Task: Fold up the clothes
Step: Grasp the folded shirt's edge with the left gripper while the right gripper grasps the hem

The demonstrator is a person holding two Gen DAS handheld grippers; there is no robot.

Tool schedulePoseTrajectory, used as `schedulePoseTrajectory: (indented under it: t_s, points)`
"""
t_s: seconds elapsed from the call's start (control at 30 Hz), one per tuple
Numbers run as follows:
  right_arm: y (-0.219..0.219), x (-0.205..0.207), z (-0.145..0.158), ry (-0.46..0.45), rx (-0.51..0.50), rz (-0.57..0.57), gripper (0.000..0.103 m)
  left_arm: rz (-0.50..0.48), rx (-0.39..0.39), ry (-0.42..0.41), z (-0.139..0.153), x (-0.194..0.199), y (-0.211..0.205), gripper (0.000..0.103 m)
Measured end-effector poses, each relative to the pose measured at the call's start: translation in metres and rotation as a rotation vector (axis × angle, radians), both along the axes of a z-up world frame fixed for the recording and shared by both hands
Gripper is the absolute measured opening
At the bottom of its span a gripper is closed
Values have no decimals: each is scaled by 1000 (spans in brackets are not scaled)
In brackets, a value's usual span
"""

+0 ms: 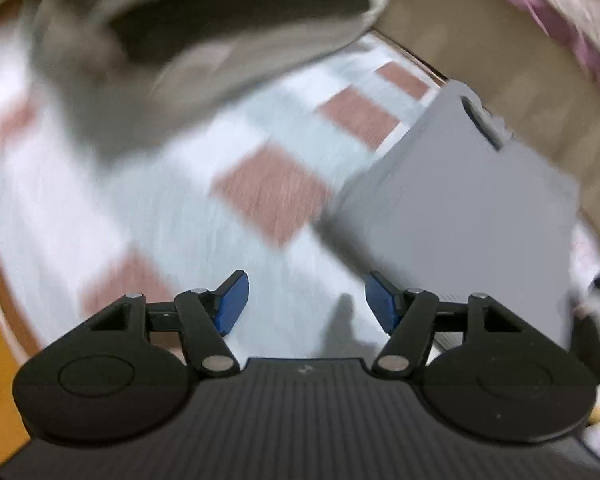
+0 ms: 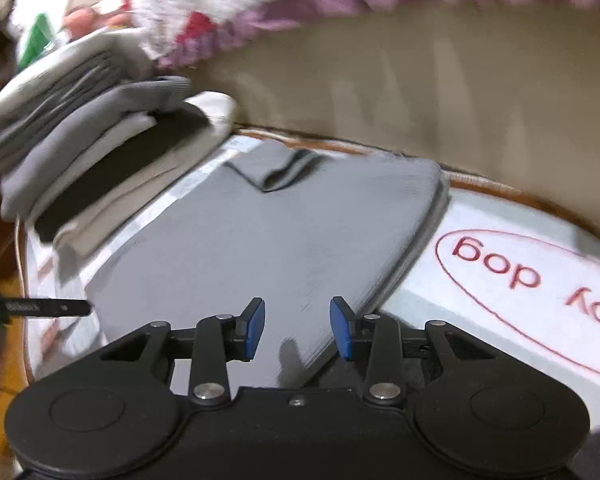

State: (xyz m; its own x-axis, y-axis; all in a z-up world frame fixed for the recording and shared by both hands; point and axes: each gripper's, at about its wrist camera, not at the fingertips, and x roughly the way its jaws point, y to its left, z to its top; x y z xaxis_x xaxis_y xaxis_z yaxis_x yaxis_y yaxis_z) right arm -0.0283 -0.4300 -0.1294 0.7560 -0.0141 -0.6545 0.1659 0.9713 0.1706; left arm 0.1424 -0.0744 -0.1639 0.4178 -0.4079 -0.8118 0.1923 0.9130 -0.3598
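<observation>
Now both tongs parted, nothing between the blue pads: left tongs (image 1: 307,304) wide, right tongs (image 2: 297,328) narrower. Folded grey garment (image 2: 268,240) flat on checked mat (image 2: 500,216), just ahead of right tongs; stack of folded clothes (image 2: 100,136) at ten o'clock

Even indoor light, heavy motion blur, fisheye-curved edges

The mat (image 2: 500,216) bears red lettering inside a red oval. Seen upside down, one word reads "dog". The adjacent word is cut off and illegible.
</observation>
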Motion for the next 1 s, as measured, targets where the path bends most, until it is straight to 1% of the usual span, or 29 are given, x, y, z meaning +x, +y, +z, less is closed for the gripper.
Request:
schedulePoseTrajectory:
  t_s: [0.07,0.1,0.17,0.2,0.33,0.37,0.4,0.47,0.5,0.53,0.57,0.6,0.63,0.67,0.7,0.73,0.83,0.87,0.93,0.97,1.0]
  points:
    - [42,-14,3,-12,-169,108,41,14,-113,33,-4,-2,11,64]
    - [59,-18,3,-11,-218,164,41,13,-151,42,-9,0,12,64]
    - [85,-19,-1,28,-265,269,41,14,-211,61,-20,5,11,64]
    - [96,-18,-3,42,-287,304,43,13,-235,61,-21,9,10,65]
    - [130,-16,-16,98,-354,410,49,-10,-327,53,-21,24,2,66]
    - [135,-15,-20,115,-371,422,50,-19,-337,56,-22,26,-1,66]
    - [138,-14,-25,133,-398,422,50,-27,-342,58,-24,28,-5,66]
    - [142,-12,-34,164,-467,418,50,-33,-340,26,-25,27,-10,65]
    - [146,-14,-37,157,-532,436,53,-22,-324,-16,-23,25,-13,54]
    - [151,-18,-39,142,-612,461,54,-7,-292,-75,-18,23,-16,41]
    - [156,-22,-41,126,-691,487,56,-16,-250,-128,-11,22,-21,26]
    - [163,-28,-43,106,-777,520,56,-35,-206,-176,-4,20,-26,27]
    - [168,-30,-44,96,-829,546,56,-57,-191,-187,0,20,-30,27]
    - [172,-30,-44,91,-862,567,56,-73,-208,-161,0,22,-31,27]
    - [173,-29,-43,100,-845,573,56,-85,-234,-126,-3,24,-32,27]
    - [174,-28,-42,115,-804,570,56,-82,-248,-99,-5,25,-31,27]
    - [171,-20,-46,142,-778,537,56,-69,-269,-50,-10,30,-24,27]
    - [170,-18,-47,141,-784,540,56,-71,-269,-35,-11,31,-22,30]
    - [168,-15,-51,131,-805,561,56,-77,-268,-12,-14,32,-18,31]
    - [167,-14,-52,120,-840,560,56,-78,-254,8,-15,32,-18,35]
    - [166,-12,-52,105,-886,554,51,-75,-234,34,-17,33,-18,39]
